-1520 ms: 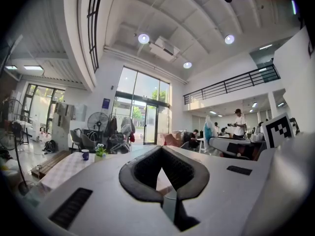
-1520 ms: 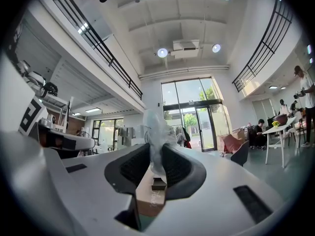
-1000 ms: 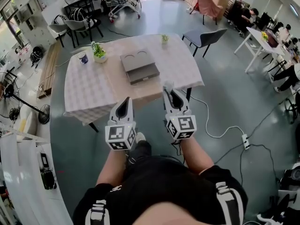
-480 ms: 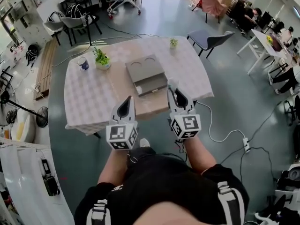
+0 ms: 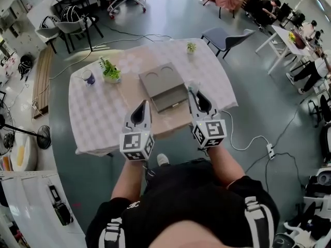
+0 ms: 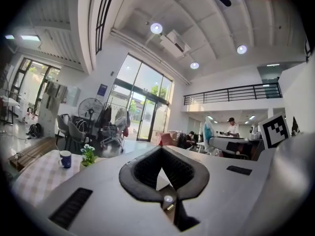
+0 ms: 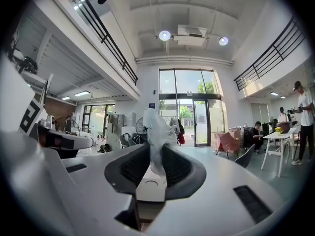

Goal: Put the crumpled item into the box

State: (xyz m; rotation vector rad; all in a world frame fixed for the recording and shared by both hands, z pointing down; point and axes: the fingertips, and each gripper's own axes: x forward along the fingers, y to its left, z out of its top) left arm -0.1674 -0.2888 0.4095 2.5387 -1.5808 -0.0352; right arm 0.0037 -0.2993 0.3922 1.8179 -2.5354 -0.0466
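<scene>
Crumpled item (image 7: 156, 127): white, thin, wrinkled. It is pinched between the pads of the right gripper (image 7: 157, 156) and sticks out past the tips. The right jaws are partly apart, pressing on it from both sides. Left gripper (image 6: 160, 154): jaws closed tip to tip, nothing between them. Box (image 5: 163, 87): grey, two round recesses in its far half, on the table (image 5: 98, 112) just ahead of both pairs of jaws. Potted plant (image 5: 109, 71) and mug (image 5: 88, 77): beyond the left jaws, off to their left.
</scene>
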